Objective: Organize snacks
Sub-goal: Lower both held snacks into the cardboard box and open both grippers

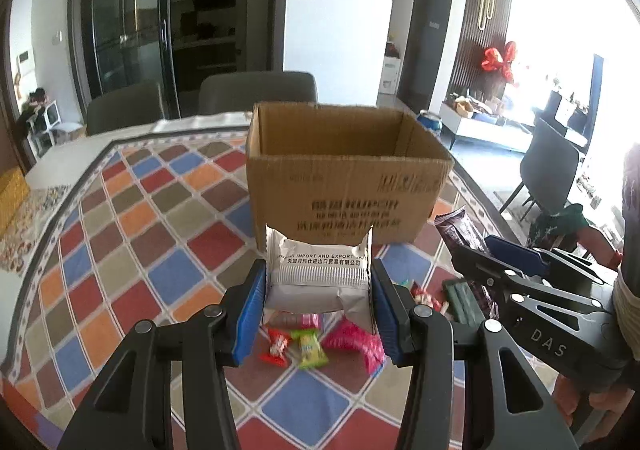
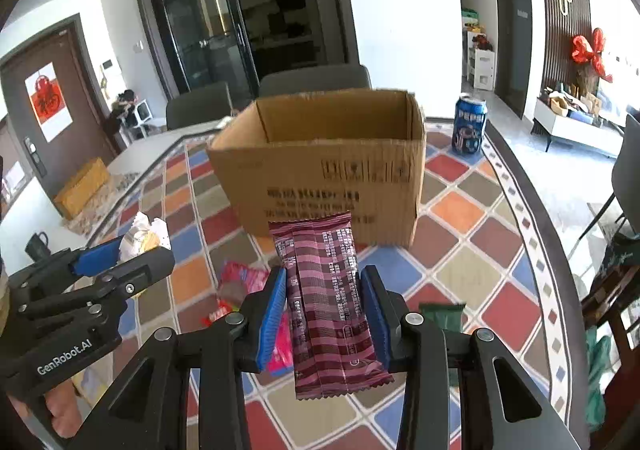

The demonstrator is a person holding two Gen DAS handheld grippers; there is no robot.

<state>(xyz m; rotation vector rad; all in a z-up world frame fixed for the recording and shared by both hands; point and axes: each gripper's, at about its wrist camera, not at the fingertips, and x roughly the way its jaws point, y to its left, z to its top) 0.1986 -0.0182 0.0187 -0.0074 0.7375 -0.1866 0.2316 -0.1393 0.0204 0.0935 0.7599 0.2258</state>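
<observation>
Your left gripper [image 1: 318, 292] has its jaws clamped on the silver packet [image 1: 318, 274], gripped across its width, held just in front of the cardboard box [image 1: 344, 174]. Your right gripper [image 2: 324, 310] is pinching the purple striped bar [image 2: 332, 306] mid-length, also short of the box. Both look light, soft and crinkly with slick foil, so they may slide; keep the hold on the filled middle, not the seams. The box is open-topped with tall walls, so clear the near rim. Loose candies [image 1: 296, 346] lie on the worktop [image 1: 132, 246] beneath, and a soda can [image 2: 469, 125] stands beside the box.
</observation>
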